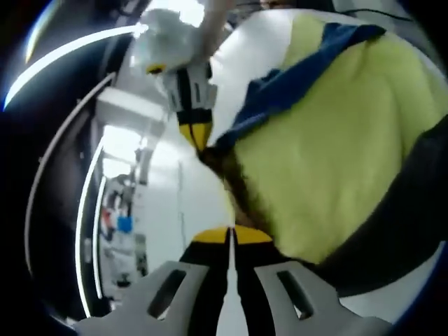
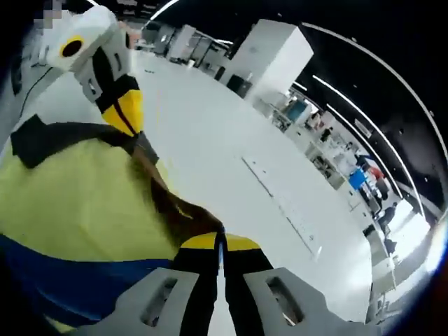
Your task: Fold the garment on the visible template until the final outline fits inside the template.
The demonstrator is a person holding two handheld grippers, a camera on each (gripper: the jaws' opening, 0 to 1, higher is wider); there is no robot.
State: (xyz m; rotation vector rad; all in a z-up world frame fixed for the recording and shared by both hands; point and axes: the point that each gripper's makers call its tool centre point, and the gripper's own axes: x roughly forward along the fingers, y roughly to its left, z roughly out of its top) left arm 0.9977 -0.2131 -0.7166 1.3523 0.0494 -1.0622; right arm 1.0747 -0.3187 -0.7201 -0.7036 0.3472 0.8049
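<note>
A yellow-green garment point(image 1: 329, 161) with a navy band point(image 1: 294, 84) and a dark grey part point(image 1: 399, 217) hangs stretched between my two grippers. My left gripper point(image 1: 231, 234) is shut on its brownish edge at the bottom of the left gripper view. The right gripper point(image 1: 198, 136) comes in from above and pinches the same edge further along. In the right gripper view my right gripper point(image 2: 220, 241) is shut on the garment point(image 2: 77, 203), and the left gripper point(image 2: 124, 112) grips it at the upper left. A navy band point(image 2: 70, 280) runs low along the cloth.
A white surface point(image 1: 252, 42) lies behind the garment. A wide white floor point(image 2: 231, 154) stretches ahead, with a tall white block point(image 2: 273, 49) and desks with screens point(image 2: 336, 147) beyond. Lit shelving with equipment point(image 1: 119, 231) stands to the left.
</note>
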